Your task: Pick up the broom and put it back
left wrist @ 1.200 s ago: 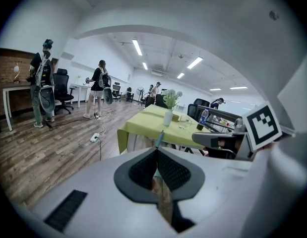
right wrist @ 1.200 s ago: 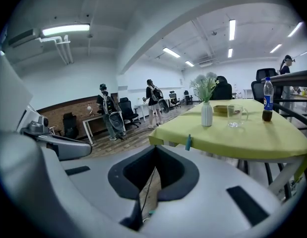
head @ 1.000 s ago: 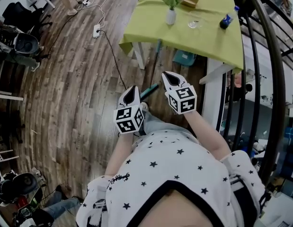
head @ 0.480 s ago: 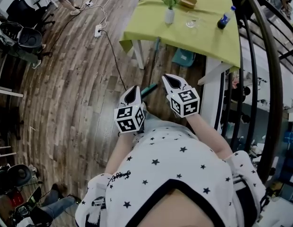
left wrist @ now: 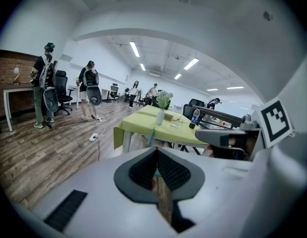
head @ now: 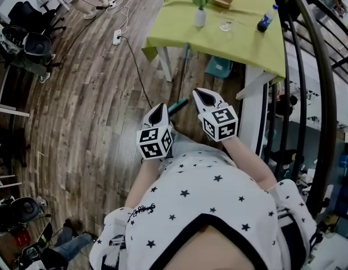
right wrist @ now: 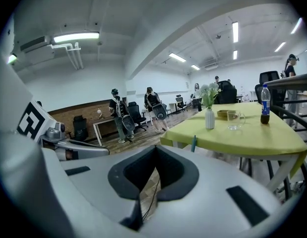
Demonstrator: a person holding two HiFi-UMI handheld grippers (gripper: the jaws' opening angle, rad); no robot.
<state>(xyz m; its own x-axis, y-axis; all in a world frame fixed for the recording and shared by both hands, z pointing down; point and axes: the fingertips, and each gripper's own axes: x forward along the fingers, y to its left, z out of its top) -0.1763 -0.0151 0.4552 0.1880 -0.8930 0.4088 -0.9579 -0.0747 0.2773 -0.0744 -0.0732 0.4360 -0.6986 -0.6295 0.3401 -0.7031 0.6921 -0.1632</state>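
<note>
Wood plank floor [head: 89, 122] is seen across most of the head view, with a green-covered surface [head: 241, 44] at the top and a dark railing [head: 325, 94] curving down the right side. On the surface a white vase [head: 200, 17] of flowers, a glass [head: 227, 24] and a dark bottle [head: 266, 20] are set well apart. A power strip [head: 114, 36] is laid on the floor to the left, and a cable is run from it toward the person.

The broom [head: 184, 66] is leaned with its teal handle against the near edge of the surface, beside a white leg. Its lower end is seen on the floor just ahead of the two grippers and between them. It is touched by neither.

The left gripper [head: 158, 108] and right gripper [head: 200, 93] are held side by side in front of the star-printed shirt, both pointed toward the surface. In the left gripper view the jaws are brought together at their tips, and only floor and a sliver of teal are seen through the slot behind them. In the right gripper view the jaws are likewise closed on nothing, and the broom handle is seen beyond them at the surface's edge.
</note>
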